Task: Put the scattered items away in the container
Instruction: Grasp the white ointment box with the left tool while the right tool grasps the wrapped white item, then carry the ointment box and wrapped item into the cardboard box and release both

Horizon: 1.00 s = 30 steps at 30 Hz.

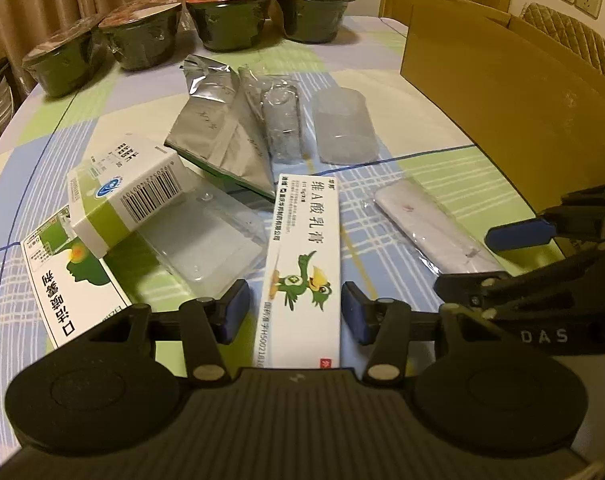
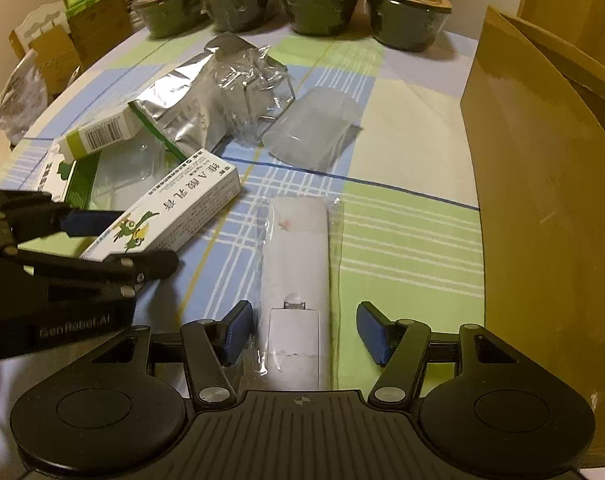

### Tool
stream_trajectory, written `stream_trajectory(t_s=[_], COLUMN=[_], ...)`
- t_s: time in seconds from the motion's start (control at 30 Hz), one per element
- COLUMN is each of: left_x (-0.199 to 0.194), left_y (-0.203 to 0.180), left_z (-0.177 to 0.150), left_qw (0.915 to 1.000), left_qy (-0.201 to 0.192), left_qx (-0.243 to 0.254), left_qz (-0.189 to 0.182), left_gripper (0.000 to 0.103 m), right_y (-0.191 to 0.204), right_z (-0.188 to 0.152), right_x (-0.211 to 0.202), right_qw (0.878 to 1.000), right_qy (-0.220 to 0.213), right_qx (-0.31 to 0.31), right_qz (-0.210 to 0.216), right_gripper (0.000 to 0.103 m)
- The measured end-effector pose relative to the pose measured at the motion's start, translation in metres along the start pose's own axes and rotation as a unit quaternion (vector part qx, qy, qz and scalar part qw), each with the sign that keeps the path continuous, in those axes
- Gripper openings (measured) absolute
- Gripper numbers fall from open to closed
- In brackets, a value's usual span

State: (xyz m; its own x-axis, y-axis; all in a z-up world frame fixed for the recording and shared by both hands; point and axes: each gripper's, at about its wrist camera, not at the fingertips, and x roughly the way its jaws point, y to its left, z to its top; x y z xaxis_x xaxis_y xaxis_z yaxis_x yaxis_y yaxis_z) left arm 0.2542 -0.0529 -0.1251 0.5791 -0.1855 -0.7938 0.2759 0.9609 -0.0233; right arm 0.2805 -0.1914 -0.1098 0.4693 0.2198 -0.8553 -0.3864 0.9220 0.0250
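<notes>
A white ointment box (image 1: 302,256) with a green bird on it lies lengthwise between the fingers of my left gripper (image 1: 295,312), which is open around its near end. My right gripper (image 2: 306,332) is open too, straddling a white plastic-wrapped bar (image 2: 296,272) on the checked cloth. Each view shows the other gripper from the side: the right gripper (image 1: 498,258) beside the wrapped bar (image 1: 430,224), the left gripper (image 2: 142,240) around the ointment box (image 2: 170,216). The open cardboard box (image 1: 502,92) (image 2: 542,200) stands on the table's right side.
A silver foil pouch (image 1: 218,128), crumpled clear wrap (image 1: 280,120), a clear plastic tub (image 1: 344,128), a green-and-white barcode box (image 1: 122,192), a flat green box (image 1: 70,288) and a clear tray (image 1: 206,236) lie scattered. Several dark lidded bowls (image 1: 222,16) line the far edge.
</notes>
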Motion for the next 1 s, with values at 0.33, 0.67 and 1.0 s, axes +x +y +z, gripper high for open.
stream_trajectory(t_s=[0.33, 0.67, 1.0], left_x=[-0.001, -0.001, -0.006], left_y=[-0.001, -0.002, -0.002], left_z=[0.002, 0.002, 0.006], left_qw=[0.9999, 0.9997, 0.9994], left_qy=[0.000, 0.000, -0.011], left_qx=[-0.012, -0.017, -0.022], left_qz=[-0.010, -0.015, -0.024], left_gripper=[0.034, 0.034, 0.033], right_y=[0.001, 0.008, 0.008], right_z=[0.000, 0.002, 0.011], right_x=[0.000, 0.001, -0.017], right_qw=[1.000, 1.000, 0.999], right_qy=[-0.001, -0.007, -0.046], right_qx=[-0.005, -0.017, -0.010], right_qz=[0.000, 0.000, -0.011], right_gripper=[0.064, 0.041, 0.041])
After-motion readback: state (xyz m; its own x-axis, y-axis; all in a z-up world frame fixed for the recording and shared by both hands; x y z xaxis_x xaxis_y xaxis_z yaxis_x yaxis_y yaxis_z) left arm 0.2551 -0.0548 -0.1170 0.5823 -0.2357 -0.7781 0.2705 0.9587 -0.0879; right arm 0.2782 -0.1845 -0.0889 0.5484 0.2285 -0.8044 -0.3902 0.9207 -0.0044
